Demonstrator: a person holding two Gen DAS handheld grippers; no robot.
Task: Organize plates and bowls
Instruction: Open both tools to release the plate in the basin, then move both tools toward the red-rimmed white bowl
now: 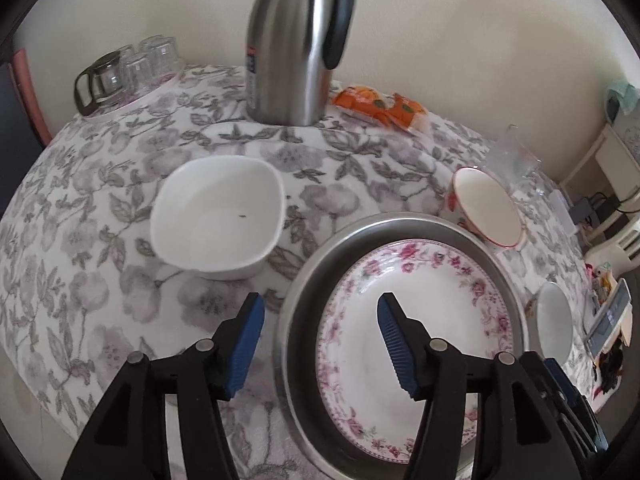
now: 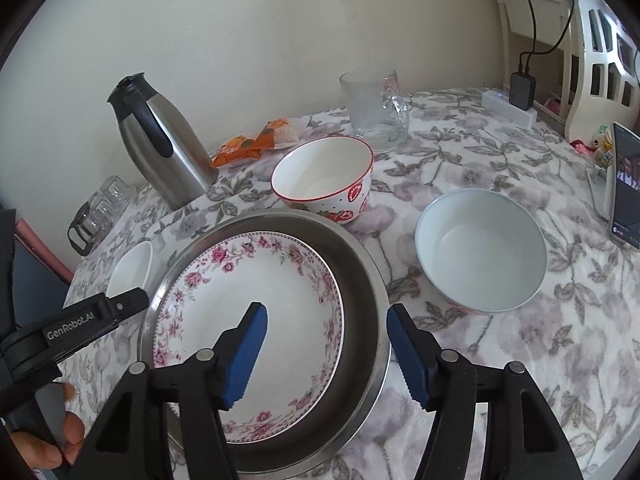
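A pink-flowered plate (image 1: 420,344) lies inside a round steel tray (image 1: 296,320); both also show in the right wrist view, plate (image 2: 280,280) and tray (image 2: 360,280). My left gripper (image 1: 320,340) is open, astride the tray's left rim, above it. My right gripper (image 2: 324,352) is open, astride the tray's right rim. A white square bowl (image 1: 218,220) sits left of the tray, and shows at the left in the right wrist view (image 2: 132,270). A red-rimmed strawberry bowl (image 2: 324,178) stands behind the tray. A pale blue bowl (image 2: 480,250) sits to the right.
A steel thermos jug (image 1: 292,48) stands at the back by the wall, with orange snack packets (image 1: 380,110) beside it. A glass mug (image 2: 374,110) is behind the strawberry bowl. Glasses and a small glass pot (image 1: 120,72) stand far left. A phone (image 2: 624,184) leans at the right edge.
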